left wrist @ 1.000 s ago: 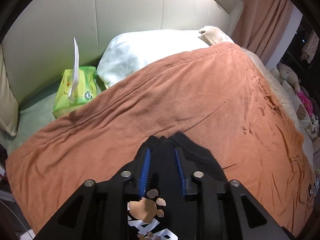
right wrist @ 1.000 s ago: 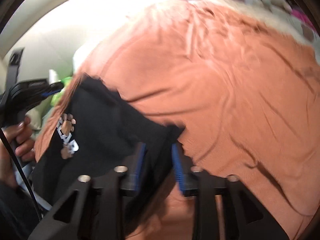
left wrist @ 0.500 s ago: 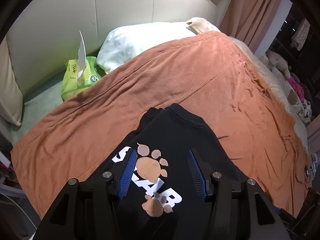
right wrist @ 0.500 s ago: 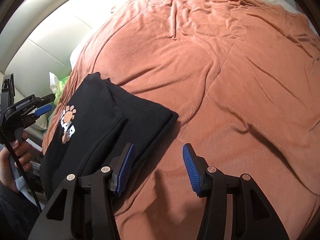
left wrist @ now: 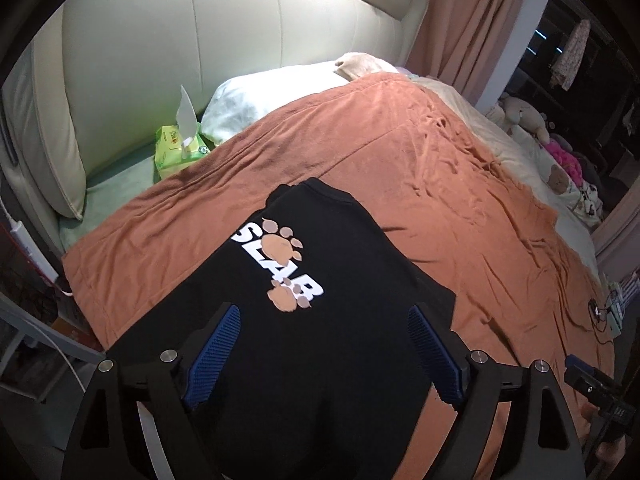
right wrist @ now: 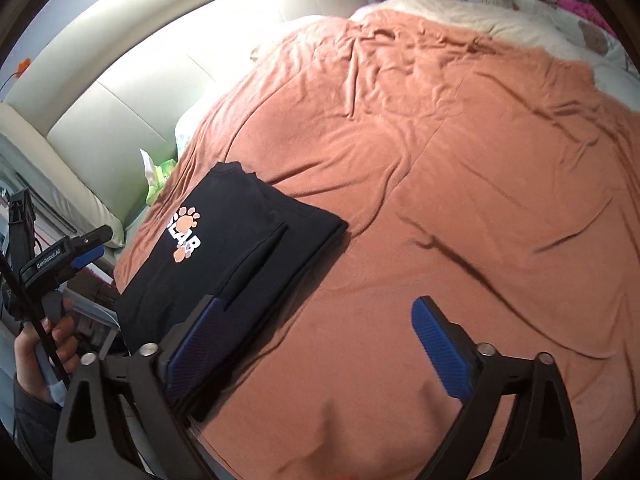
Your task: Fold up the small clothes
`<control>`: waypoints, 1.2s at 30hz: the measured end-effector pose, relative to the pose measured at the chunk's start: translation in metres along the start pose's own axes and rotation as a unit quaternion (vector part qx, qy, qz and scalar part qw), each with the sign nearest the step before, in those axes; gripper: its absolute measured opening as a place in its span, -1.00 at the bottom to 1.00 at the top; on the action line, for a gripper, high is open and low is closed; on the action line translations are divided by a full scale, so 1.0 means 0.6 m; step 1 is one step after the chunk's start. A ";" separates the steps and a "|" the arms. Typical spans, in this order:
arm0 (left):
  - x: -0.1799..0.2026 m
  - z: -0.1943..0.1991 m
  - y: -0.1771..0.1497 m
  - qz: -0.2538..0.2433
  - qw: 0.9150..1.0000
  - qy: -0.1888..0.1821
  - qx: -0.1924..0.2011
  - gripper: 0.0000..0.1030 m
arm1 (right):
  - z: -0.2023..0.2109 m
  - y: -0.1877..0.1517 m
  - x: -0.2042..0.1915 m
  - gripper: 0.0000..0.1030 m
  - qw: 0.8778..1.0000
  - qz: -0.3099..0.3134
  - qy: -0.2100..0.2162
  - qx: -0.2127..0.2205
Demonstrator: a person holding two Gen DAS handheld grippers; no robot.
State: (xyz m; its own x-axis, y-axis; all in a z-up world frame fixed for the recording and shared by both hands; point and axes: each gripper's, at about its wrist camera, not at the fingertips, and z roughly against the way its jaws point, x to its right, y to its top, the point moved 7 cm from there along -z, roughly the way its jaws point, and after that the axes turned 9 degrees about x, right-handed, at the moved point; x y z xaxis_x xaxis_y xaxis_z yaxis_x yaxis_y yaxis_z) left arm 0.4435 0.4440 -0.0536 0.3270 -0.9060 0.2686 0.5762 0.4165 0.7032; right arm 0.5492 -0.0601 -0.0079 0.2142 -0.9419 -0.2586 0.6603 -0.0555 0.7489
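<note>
A small black shirt (left wrist: pixel 304 320) with a white-and-tan paw print logo lies folded into a flat rectangle on the orange blanket (left wrist: pixel 440 184). It also shows in the right wrist view (right wrist: pixel 232 252), at the blanket's left side. My left gripper (left wrist: pixel 324 354) is open and empty, raised above the shirt's near half. My right gripper (right wrist: pixel 316 348) is open and empty, above the blanket just right of the shirt's near edge. The left gripper also shows in the right wrist view (right wrist: pixel 76 256), held off the bed's left edge.
A green tissue pack (left wrist: pixel 178 148) and a white pillow (left wrist: pixel 260 100) lie by the cream headboard (left wrist: pixel 200 40). Plush toys (left wrist: pixel 524 116) and a cream cover sit on the bed's far right. A cable (left wrist: pixel 600 312) lies near the right edge.
Both grippers have opened, let go of the shirt and pulled back. The shirt now lies flat and folded on the blanket.
</note>
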 end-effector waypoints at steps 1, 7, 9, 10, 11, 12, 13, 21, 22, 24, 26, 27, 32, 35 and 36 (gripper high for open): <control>0.015 0.021 -0.005 -0.011 1.000 -0.005 0.006 0.76 | 0.015 -0.001 -0.003 1.00 1.000 0.004 0.000 0.004; 0.063 0.106 -0.013 -0.031 0.999 -0.010 0.041 0.99 | 0.118 -0.013 -0.004 1.00 0.999 0.021 -0.011 0.035; 0.080 0.131 -0.020 -0.036 0.998 -0.015 0.045 0.99 | 0.146 -0.019 0.000 1.00 0.999 0.018 -0.011 0.037; 0.088 0.144 -0.023 -0.039 0.998 -0.017 0.048 0.99 | 0.162 -0.020 0.002 1.00 0.999 0.015 -0.009 0.041; 0.097 0.158 -0.027 -0.042 0.998 -0.018 0.052 0.99 | 0.177 -0.021 0.005 1.00 0.999 0.014 -0.006 0.045; 0.106 0.171 -0.031 -0.045 0.997 -0.018 0.057 0.99 | 0.194 -0.021 0.008 1.00 0.999 0.012 -0.004 0.050; 0.110 0.178 -0.033 -0.046 0.997 -0.017 0.060 0.99 | 0.208 -0.022 0.011 1.00 0.998 0.012 -0.003 0.054; 0.164 0.247 -0.064 -0.059 0.996 -0.015 0.073 0.99 | 0.307 -0.044 0.047 1.00 0.997 0.007 0.005 0.078; 0.176 0.259 -0.069 -0.065 0.995 -0.015 0.076 0.99 | 0.317 -0.046 0.050 1.00 0.997 0.009 0.005 0.080; 0.192 0.279 -0.075 -0.069 0.994 -0.019 0.085 0.99 | 0.342 -0.053 0.061 1.00 0.996 0.012 0.001 0.086; 0.208 0.300 -0.086 -0.070 0.993 -0.024 0.090 0.99 | 0.368 -0.060 0.072 1.00 0.996 0.016 -0.001 0.093; 0.214 0.306 -0.091 -0.072 0.993 -0.025 0.092 0.99 | 0.381 -0.064 0.078 1.00 0.995 0.017 0.000 0.096; 0.252 0.348 -0.135 -0.080 0.991 -0.035 0.098 0.99 | 0.444 -0.093 0.096 1.00 0.994 0.037 -0.011 0.105; 0.271 0.368 -0.156 -0.083 0.991 -0.041 0.102 0.99 | 0.479 -0.108 0.095 1.00 0.992 0.055 -0.018 0.111; 0.276 0.375 -0.162 -0.084 0.990 -0.043 0.102 0.99 | 0.495 -0.115 0.095 1.00 0.991 0.063 -0.021 0.115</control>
State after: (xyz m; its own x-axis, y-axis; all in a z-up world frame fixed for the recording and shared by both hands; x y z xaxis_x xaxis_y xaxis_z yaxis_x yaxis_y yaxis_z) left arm 0.2732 0.2368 0.0708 0.1693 -0.9679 0.1858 0.4515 0.2437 0.8583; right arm 0.3020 -0.2082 0.1070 0.2516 -0.9588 -0.1317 0.4470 -0.0056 0.8945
